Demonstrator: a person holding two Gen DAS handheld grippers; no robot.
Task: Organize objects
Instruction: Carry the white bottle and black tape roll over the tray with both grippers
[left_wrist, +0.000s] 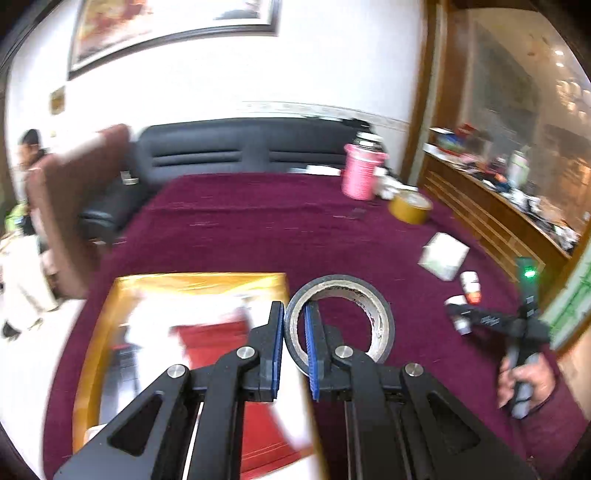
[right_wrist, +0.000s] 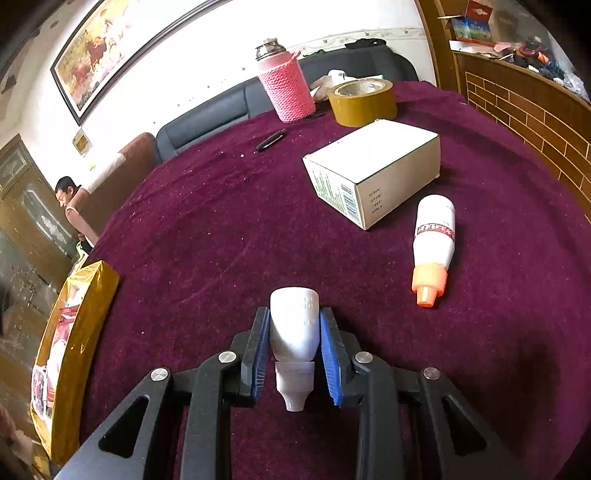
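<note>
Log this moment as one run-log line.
left gripper: shut on black tape roll wall | right gripper: shut on white bottle | gold tray: left | table: white box, orange-capped bottle

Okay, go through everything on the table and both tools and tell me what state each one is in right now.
Left tool: shut on black tape roll, one finger inside the ring.
Right tool: shut on all-white bottle.
Orange-capped bottle: lying on its side, capped.
White box: closed, lying flat.
Brown tape roll: lying flat.
Pink thermos: upright.
Gold box: open.
</note>
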